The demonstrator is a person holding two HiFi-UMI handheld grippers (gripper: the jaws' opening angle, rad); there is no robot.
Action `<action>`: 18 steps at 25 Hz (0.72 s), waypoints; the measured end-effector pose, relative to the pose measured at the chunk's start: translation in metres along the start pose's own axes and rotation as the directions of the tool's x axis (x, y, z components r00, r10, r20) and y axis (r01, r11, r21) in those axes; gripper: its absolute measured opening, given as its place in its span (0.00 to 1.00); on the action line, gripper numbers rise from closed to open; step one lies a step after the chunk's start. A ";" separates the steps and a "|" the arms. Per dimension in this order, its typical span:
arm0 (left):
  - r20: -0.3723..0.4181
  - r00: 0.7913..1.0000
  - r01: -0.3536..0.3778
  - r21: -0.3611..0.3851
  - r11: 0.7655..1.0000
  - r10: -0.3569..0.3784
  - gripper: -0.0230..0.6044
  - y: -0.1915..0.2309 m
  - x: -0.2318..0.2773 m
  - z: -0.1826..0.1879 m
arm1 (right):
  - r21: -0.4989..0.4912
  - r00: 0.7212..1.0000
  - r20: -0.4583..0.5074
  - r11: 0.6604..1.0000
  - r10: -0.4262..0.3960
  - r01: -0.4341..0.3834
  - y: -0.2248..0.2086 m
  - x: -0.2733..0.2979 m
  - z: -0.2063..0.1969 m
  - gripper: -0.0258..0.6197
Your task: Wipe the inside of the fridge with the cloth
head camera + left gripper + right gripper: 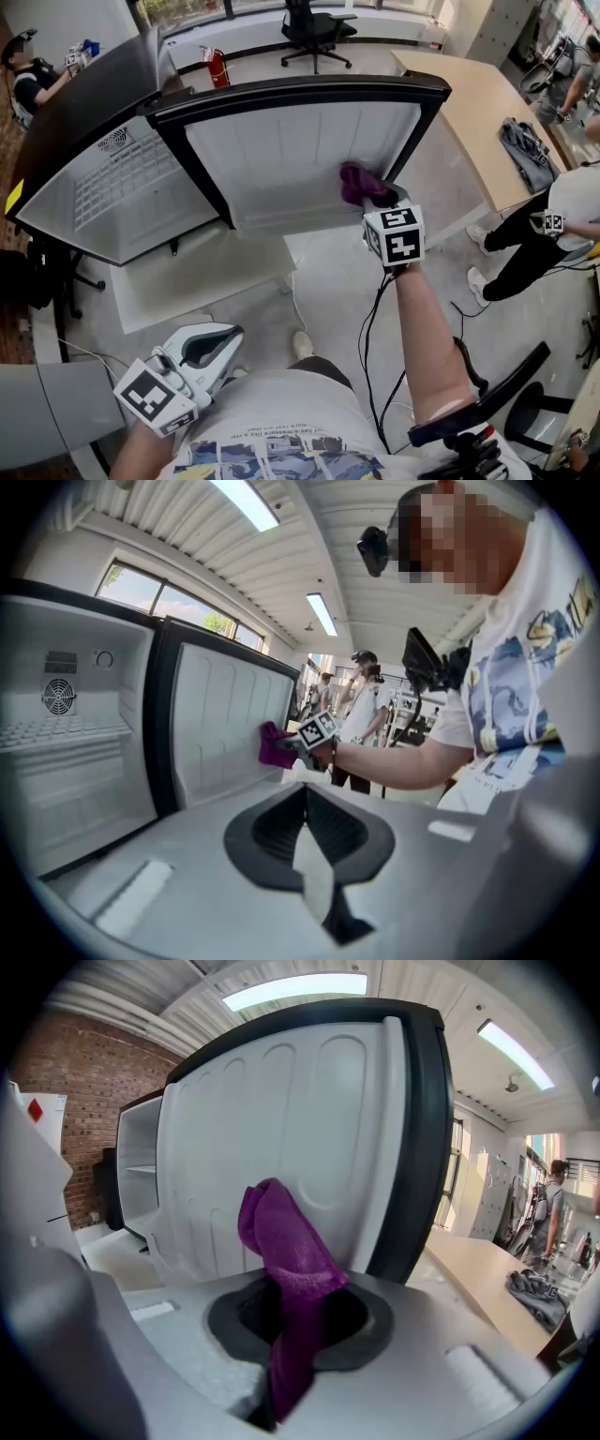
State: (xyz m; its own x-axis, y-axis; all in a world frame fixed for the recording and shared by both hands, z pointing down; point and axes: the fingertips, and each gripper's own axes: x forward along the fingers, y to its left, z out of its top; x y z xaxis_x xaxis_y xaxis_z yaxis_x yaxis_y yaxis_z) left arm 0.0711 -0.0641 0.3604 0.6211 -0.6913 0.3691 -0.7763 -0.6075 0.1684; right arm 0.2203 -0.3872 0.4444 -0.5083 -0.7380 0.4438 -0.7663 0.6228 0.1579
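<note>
Open-plan office, pale floor, desks and other persons at the margins. Fridge (84, 103) has its door swung wide, and the white door liner (291, 150) faces the operator at 12 o'clock. Right tongs (372, 195) are clamped on the purple cloth (354, 178), which is pressed to the liner near its 4 o'clock corner, just beside the black door frame (427, 122). Left tongs (217, 339) are closed w/ nothing between them, held low at 7 o'clock, well apart from the fridge. Assessment: wipe is on the door liner; cabinet interior w/ wire shelf (127, 183) at 9 o'clock is not being touched. Recommendations: spread the cloth flatter, since the right gripper view shows it bunched into a peak, so the contact patch is prob. small. Run overlapping strokes along the moulded ribs, from the 4 o'clock edge toward 10 o'clock. Use even pressure, w/o the tongs' hard body scraping plastic. Door may swing under push; left tongs could steady its edge if req'd. Grip appears secure, cloth tail passing down thru the tongs.
</note>
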 end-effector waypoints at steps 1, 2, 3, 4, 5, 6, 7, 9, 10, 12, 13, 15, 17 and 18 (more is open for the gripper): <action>0.000 1.000 0.004 0.002 1.000 -0.004 0.05 -0.001 0.003 0.001 | 0.001 1.000 -0.001 1.000 -0.009 0.009 -0.005 -0.002 -0.001 0.12; -0.001 1.000 0.008 0.004 1.000 -0.008 0.05 -0.002 0.005 0.001 | 0.000 1.000 -0.001 1.000 -0.017 0.017 -0.009 -0.003 -0.003 0.12; -0.003 1.000 0.009 0.005 1.000 -0.009 0.05 -0.003 0.007 0.002 | -0.001 1.000 -0.001 1.000 -0.024 0.024 -0.013 -0.004 -0.003 0.12; -0.005 1.000 0.010 0.005 1.000 -0.010 0.05 -0.004 0.008 0.002 | -0.005 1.000 -0.001 1.000 -0.030 0.030 -0.015 -0.006 -0.004 0.12; -0.006 1.000 0.011 0.003 1.000 -0.011 0.05 -0.004 0.010 0.003 | -0.008 0.999 -0.001 0.999 -0.034 0.034 -0.017 -0.007 -0.005 0.12; -0.006 1.000 0.012 -0.002 1.000 -0.012 0.05 -0.005 0.012 0.004 | -0.012 0.999 -0.001 0.999 -0.038 0.038 -0.020 -0.008 -0.006 0.12; -0.005 1.000 0.013 -0.004 1.000 -0.013 0.05 -0.006 0.013 0.005 | -0.014 0.999 -0.002 0.999 -0.041 0.041 -0.021 -0.009 -0.007 0.12; -0.007 1.000 0.014 0.007 1.000 -0.014 0.05 -0.006 0.015 0.004 | -0.010 0.999 0.001 0.999 -0.042 0.042 -0.024 -0.012 -0.008 0.12; -0.008 1.000 0.015 0.011 1.000 -0.015 0.05 -0.006 0.015 0.004 | -0.006 0.999 0.005 0.999 -0.039 0.039 -0.023 -0.013 -0.009 0.12; -0.008 1.000 0.019 0.015 1.000 -0.019 0.05 -0.008 0.016 0.003 | -0.002 1.000 0.019 1.000 -0.022 0.023 -0.018 -0.017 -0.006 0.12; -0.008 1.000 0.020 0.016 1.000 -0.020 0.05 -0.009 0.016 0.003 | -0.003 1.000 0.028 1.000 -0.010 0.010 -0.013 -0.018 -0.003 0.12; -0.009 1.000 0.015 0.015 1.000 -0.015 0.05 -0.010 0.015 0.003 | -0.014 0.999 0.048 1.000 0.024 -0.023 0.000 -0.020 0.005 0.12; -0.010 1.000 0.005 0.010 1.000 -0.005 0.05 -0.009 0.011 0.002 | -0.031 0.995 0.068 0.997 0.069 -0.067 0.017 -0.020 0.014 0.12; -0.009 1.000 0.000 0.007 1.000 0.001 0.05 -0.009 0.009 0.001 | -0.040 0.992 0.078 0.995 0.096 -0.093 0.027 -0.019 0.019 0.12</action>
State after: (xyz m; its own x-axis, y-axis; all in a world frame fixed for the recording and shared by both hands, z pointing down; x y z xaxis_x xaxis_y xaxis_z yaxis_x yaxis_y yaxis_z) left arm 0.0836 -0.0652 0.3614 0.6197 -0.6881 0.3774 -0.7757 -0.6101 0.1614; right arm 0.2013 -0.3613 0.4233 -0.6089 -0.6926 0.3866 -0.6990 0.6989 0.1512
